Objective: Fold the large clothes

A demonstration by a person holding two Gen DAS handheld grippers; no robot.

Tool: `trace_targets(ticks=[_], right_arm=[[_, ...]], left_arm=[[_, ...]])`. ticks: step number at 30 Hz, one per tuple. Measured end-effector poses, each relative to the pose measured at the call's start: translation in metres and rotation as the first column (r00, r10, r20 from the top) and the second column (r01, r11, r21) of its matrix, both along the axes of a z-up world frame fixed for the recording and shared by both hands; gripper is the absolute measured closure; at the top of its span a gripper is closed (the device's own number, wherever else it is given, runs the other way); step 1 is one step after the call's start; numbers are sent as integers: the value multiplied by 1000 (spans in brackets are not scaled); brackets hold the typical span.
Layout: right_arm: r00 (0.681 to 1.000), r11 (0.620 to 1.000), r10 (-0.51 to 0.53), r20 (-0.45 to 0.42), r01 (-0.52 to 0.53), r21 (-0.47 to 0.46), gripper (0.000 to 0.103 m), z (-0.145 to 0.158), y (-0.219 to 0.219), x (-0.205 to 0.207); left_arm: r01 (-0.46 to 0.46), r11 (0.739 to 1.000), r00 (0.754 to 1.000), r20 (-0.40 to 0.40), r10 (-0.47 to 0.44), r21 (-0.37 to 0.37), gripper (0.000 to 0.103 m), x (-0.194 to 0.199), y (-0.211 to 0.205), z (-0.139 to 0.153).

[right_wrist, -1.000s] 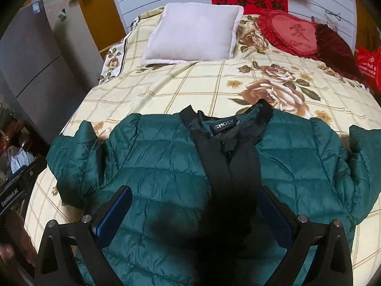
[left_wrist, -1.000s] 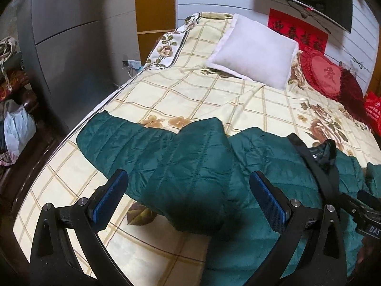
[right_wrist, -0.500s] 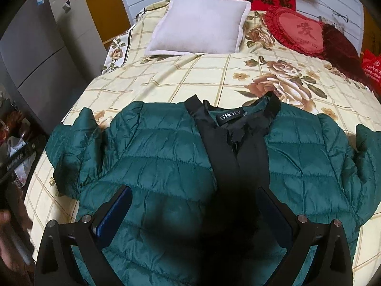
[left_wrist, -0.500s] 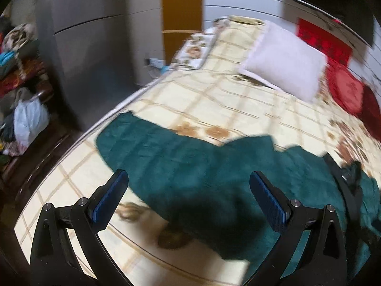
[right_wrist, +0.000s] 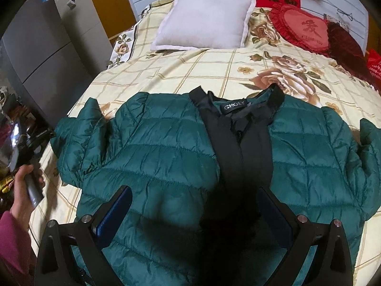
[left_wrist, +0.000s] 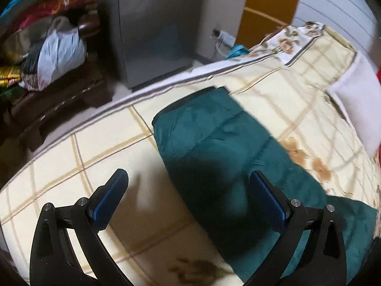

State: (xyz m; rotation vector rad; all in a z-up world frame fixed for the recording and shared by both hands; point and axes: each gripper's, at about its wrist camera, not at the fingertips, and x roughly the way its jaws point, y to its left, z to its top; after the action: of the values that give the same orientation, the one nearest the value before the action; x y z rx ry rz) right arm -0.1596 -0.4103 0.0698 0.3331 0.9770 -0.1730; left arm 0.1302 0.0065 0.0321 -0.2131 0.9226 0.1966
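A dark green quilted puffer jacket with a black placket and collar (right_wrist: 190,157) is lying face up and spread across the cream checked floral bedspread (right_wrist: 190,71), collar toward the white square pillow (right_wrist: 204,19).

The left gripper (left_wrist: 188,197) is hovering over the jacket's left sleeve (left_wrist: 214,131), jaws wide apart, gripping nothing; that view is blurred. The sleeve's cuff end is lying near the bed's edge.

The right gripper (right_wrist: 193,212) is also spread open and empty, hanging above the lower front panels.

Judged step: taking the sleeve for a fold across the chest.
- Pinching should take both fabric layers near the cuff; slippery shell, puffy fill.
- Lifting low should keep the body from dragging.
- Right gripper pressing the torso would anchor it.
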Motion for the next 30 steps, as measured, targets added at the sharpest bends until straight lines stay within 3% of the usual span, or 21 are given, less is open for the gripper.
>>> trace_targets(ticks=[6, 9, 11, 13, 15, 16, 22, 30], right_arm=[[999, 999, 39, -5, -39, -7, 0, -2, 9, 2], [999, 999, 45, 3, -45, -9, 0, 0, 12, 2], [999, 999, 43, 6, -43, -10, 0, 0, 12, 2], [999, 999, 40, 7, -40, -9, 0, 1, 12, 1], [999, 999, 38, 6, -38, -10, 0, 2, 11, 0], [999, 999, 37, 6, -37, -12, 0, 3, 10, -2], [1000, 999, 11, 19, -11, -32, 0, 12, -1, -13], [997, 996, -71, 5, 71, -60, 0, 20, -29, -32]], left_arm=[[50, 994, 999, -12, -49, 98, 3, 20, -17, -12], [93, 996, 996, -16, -93, 16, 21, 28, -18, -20], [95, 995, 995, 11, -95, 16, 30, 27, -20, -19], [130, 992, 991, 15, -129, -5, 64, 27, -23, -16], [153, 987, 988, 14, -152, -59, 83, 26, -24, -10], [165, 983, 986, 29, -163, -83, 86, 21, -25, -2], [278, 955, 955, 141, -263, -101, 89, -17, -43, 50], [455, 887, 871, 250, -422, -86, 89, -92, -96, 120]])
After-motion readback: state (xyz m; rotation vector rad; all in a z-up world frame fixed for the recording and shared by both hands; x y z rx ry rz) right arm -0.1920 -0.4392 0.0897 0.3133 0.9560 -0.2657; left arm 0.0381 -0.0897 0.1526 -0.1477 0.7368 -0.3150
